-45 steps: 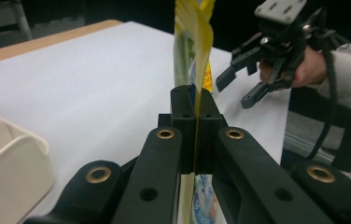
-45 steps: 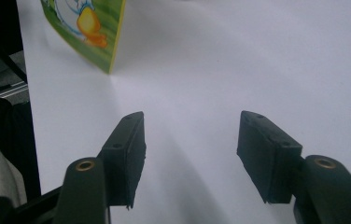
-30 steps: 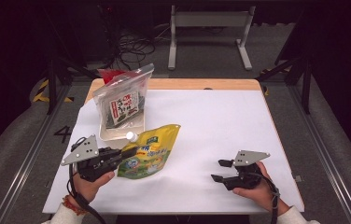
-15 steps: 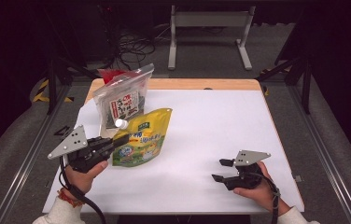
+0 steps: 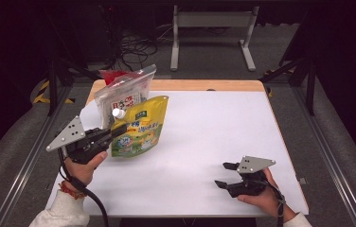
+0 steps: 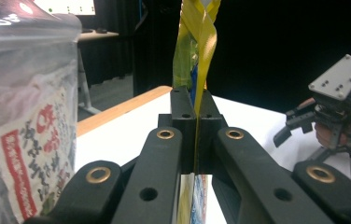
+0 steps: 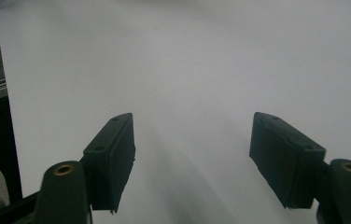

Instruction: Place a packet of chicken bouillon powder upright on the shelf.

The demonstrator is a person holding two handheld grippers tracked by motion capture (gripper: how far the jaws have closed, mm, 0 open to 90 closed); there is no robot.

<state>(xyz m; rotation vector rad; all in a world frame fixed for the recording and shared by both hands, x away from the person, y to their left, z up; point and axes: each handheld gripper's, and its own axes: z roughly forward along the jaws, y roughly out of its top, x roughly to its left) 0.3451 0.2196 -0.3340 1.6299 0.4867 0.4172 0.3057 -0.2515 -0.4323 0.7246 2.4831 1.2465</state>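
Left gripper (image 5: 119, 131), left of centre in the high view: clamped on yellow pouch (image 5: 140, 127), long axis upright, lifted off table (image 5: 204, 137). Right gripper (image 5: 226, 175), lower right: jaws wide, just been opening, nothing between, well apart from pouch. Behind: clear bag (image 5: 119, 97), touching or apart unclear; red item at back mostly hidden.

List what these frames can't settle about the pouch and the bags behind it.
- Yellow pouch, high view: print too small to read; its near edge is covered by the left gripper.
- Left gripper view: the yellow pouch is cut off by the top edge.
- Clear bag, high view: lower part hidden behind the pouch.
- Red item: mostly hidden by the clear bag; unidentifiable.
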